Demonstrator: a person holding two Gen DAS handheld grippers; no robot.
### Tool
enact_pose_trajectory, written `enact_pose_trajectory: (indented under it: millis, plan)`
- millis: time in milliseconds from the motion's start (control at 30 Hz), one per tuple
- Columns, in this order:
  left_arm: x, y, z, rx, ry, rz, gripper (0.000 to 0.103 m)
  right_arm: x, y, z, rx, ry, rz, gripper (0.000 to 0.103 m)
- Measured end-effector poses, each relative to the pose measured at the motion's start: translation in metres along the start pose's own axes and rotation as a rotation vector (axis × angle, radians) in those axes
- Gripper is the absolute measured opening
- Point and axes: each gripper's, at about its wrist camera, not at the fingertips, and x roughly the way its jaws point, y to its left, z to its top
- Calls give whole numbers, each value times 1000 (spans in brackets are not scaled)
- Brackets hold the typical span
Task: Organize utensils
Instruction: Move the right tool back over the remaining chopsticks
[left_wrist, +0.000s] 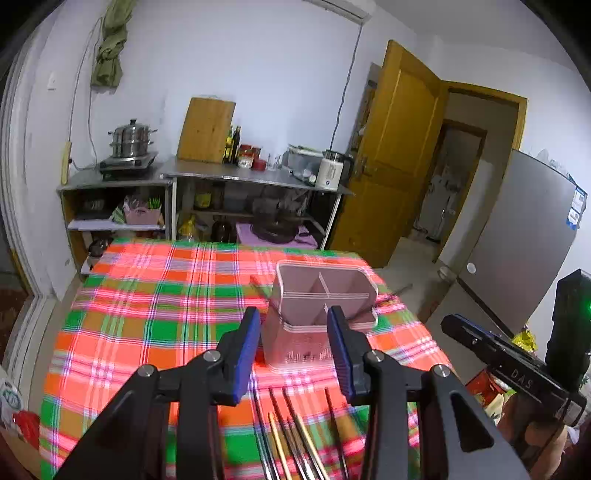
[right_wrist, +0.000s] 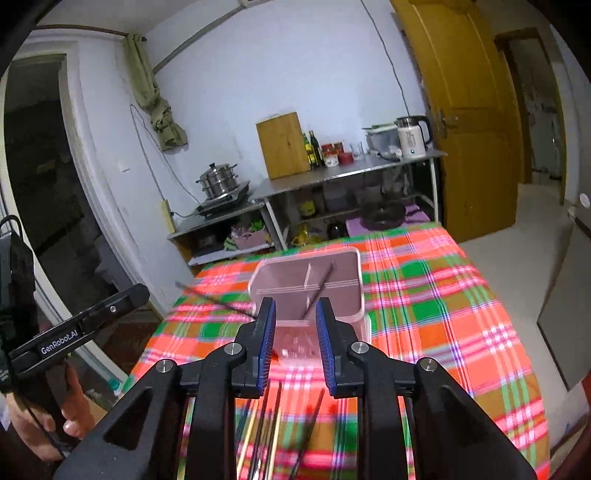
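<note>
A pink utensil holder (left_wrist: 317, 317) with inner dividers stands on the plaid tablecloth (left_wrist: 147, 314); it also shows in the right wrist view (right_wrist: 310, 291). One dark chopstick (right_wrist: 320, 288) leans inside it. Several loose chopsticks (left_wrist: 295, 435) lie on the cloth below my left gripper (left_wrist: 293, 321), which is open and empty. They also show under my right gripper (right_wrist: 294, 312), as chopsticks (right_wrist: 273, 432). My right gripper is open and empty, just in front of the holder. Another dark chopstick (right_wrist: 218, 301) lies on the cloth left of the holder.
Steel shelves (left_wrist: 229, 177) with a pot, cutting board, bottles and kettle stand behind the table. A yellow door (left_wrist: 391, 155) is open at the right, a grey fridge (left_wrist: 524, 236) beside it. The table's edges drop off left and right.
</note>
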Motion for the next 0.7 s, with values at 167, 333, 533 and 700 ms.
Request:
enact_pose_trajectory:
  millis: [167,333,533,700]
  plan:
    - [-3,1,-42,4,51,8,39,-5,-4,-34,-1,59,-10,23]
    - [-1,9,-78,-11,116,3,39,-4,-10,-63,21,119,-8,23]
    - [8,19,-114,-45,190,1,34,4,-11,-90,24,185,-9,23]
    - [16,24,-134,-61,233,4,25,14,-9,-103,21,219,-9,22]
